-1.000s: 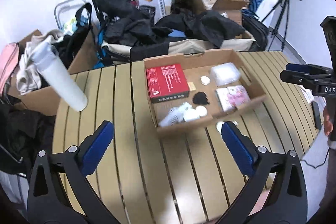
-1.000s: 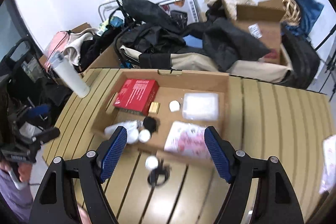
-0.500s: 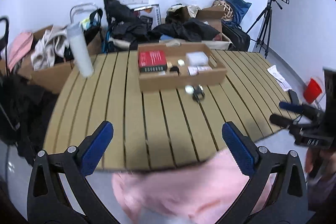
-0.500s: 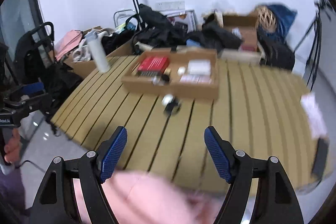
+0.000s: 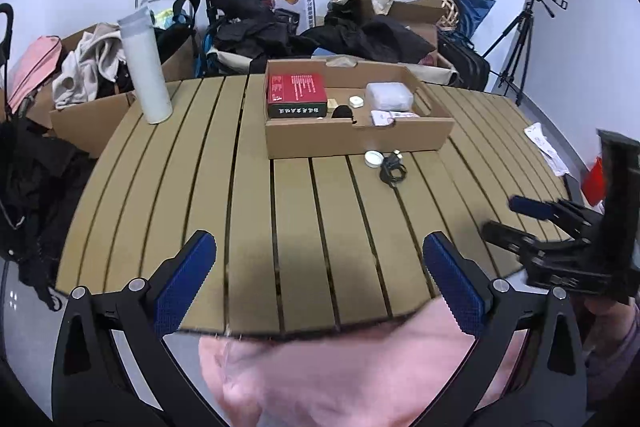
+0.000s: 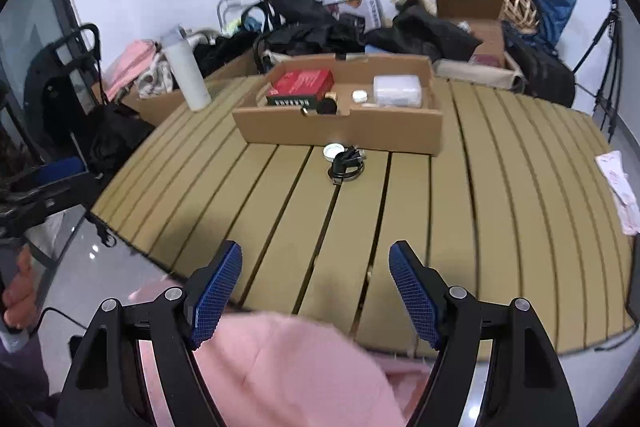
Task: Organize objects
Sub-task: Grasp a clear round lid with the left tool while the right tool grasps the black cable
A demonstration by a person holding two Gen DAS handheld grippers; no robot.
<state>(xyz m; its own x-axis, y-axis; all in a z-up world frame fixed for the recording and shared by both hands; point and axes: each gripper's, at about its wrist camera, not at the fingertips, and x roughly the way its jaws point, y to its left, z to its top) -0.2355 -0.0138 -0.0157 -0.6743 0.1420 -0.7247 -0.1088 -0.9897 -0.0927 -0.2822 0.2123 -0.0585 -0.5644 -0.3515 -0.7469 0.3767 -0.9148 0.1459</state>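
An open cardboard box (image 5: 356, 141) (image 6: 340, 129) stands on the slatted wooden table (image 5: 248, 211) (image 6: 500, 179). It holds a red book (image 5: 296, 93) (image 6: 304, 83), a clear plastic case (image 5: 388, 95) (image 6: 397, 90) and small items. A white round lid (image 5: 373, 159) (image 6: 333, 151) and a black coiled cable (image 5: 393, 171) (image 6: 346, 167) lie on the table in front of the box. My left gripper (image 5: 320, 273) is open and empty above the near table edge. My right gripper (image 6: 316, 287) is open and empty, also at the near edge; it also shows in the left wrist view (image 5: 536, 223).
A tall white bottle (image 5: 144, 67) (image 6: 186, 75) stands at the table's far left. A pink-clothed body (image 5: 340, 371) (image 6: 288, 371) is below the near edge. A white packet (image 5: 546, 147) (image 6: 618, 187) lies at the right edge. Bags, boxes and a tripod (image 5: 520, 35) crowd the back.
Both grippers have pulled far back from above the box to the near table edge and dropped lower. Both stay open and empty. The box contents have not moved.
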